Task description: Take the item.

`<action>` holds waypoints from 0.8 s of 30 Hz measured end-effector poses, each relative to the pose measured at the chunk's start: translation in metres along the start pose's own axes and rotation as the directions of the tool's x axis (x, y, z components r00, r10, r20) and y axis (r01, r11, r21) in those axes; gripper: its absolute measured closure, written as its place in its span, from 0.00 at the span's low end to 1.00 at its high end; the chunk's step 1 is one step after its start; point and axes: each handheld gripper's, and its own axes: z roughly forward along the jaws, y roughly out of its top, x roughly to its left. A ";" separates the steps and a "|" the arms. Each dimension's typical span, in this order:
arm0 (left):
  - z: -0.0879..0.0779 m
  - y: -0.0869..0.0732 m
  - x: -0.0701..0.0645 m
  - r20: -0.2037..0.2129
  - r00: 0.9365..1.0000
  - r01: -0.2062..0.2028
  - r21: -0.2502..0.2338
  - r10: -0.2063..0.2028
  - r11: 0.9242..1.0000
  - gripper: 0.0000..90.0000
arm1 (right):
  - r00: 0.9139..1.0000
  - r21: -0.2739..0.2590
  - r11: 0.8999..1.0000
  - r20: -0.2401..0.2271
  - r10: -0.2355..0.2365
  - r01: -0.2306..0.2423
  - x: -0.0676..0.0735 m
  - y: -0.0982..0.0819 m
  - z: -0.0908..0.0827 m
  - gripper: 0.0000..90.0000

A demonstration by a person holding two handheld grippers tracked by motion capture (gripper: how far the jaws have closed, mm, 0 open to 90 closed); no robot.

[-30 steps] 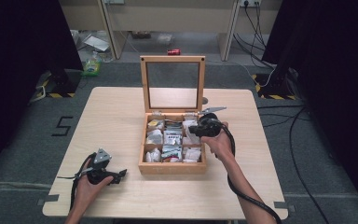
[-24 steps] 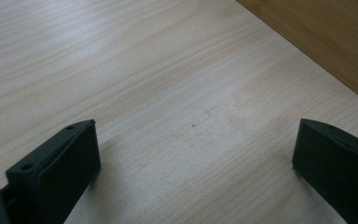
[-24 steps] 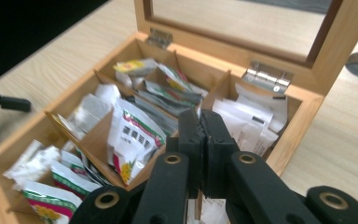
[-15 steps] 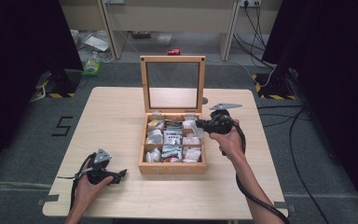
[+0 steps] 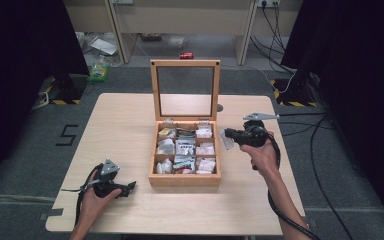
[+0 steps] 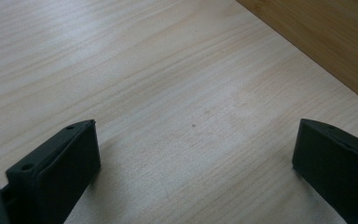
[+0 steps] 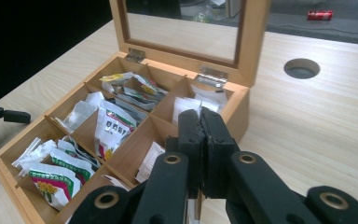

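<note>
High view looks down over the surface (image 5: 130,125); both tongs' cameras sit close, sharing the box (image 5: 185,181).

Left hand (image 5: 96,196): low at the near left, wrapped around its gripper's body, forearm coming up from the bottom edge.
Left black two-jaw gripper (image 5: 128,187): lies level, pointing right; jaws stand wide apart with nothing between them.
Right hand (image 5: 261,152): raised, forearm stretched forward.
Right black two-jaw gripper (image 5: 228,136): points left; jaws pressed together on a small white packet (image 5: 227,140).
</note>
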 end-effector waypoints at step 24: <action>0.000 0.000 0.000 0.000 1.000 0.000 0.000 0.000 1.000 0.00 | 0.998 -0.023 0.998 0.046 0.052 -0.051 -0.029 -0.041 -0.026 0.98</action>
